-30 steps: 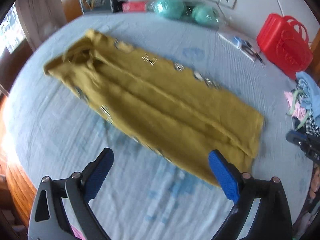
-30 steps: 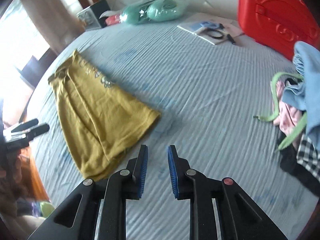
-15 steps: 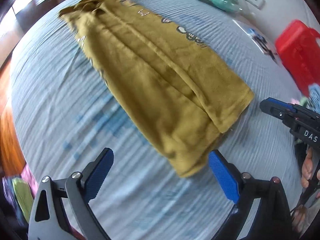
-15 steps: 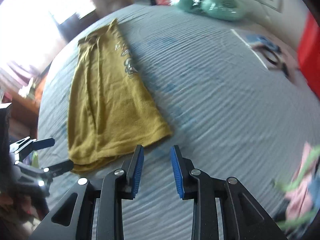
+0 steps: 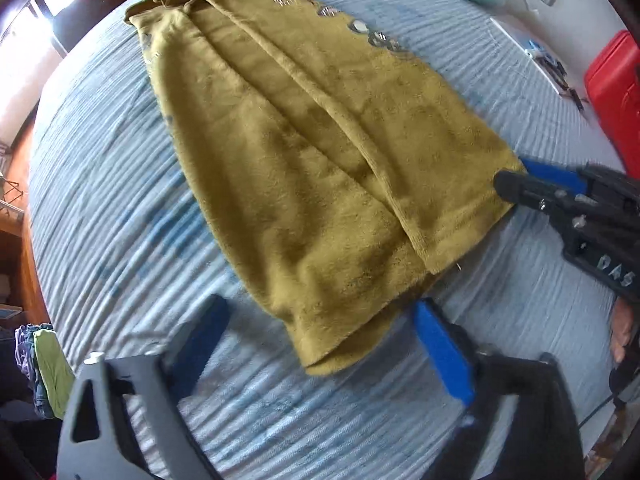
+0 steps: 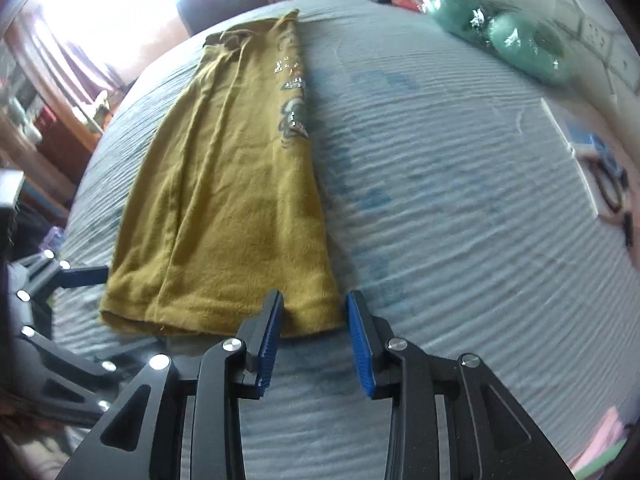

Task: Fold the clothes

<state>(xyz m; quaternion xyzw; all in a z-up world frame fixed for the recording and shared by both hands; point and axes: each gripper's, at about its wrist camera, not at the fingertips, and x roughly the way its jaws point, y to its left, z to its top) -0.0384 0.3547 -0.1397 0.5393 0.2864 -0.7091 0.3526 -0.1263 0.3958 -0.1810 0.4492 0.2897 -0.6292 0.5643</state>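
Left wrist view: the garment [image 5: 304,152] was found folded lengthwise on the bed [image 5: 120,216]. The left gripper [image 5: 320,336] and right gripper [image 6: 314,312], jaws closing, straddled its near hem corners, ungripped. The crosswise fold remained outstanding.

Around the mustard garment [image 5: 312,168], bare bedsheet [image 6: 460,208] lies open on its long sides and beyond its hem, while green bundles [image 6: 516,40], a red basket [image 5: 612,92] and small items [image 6: 600,172] obstruct the far margin, well apart from it.
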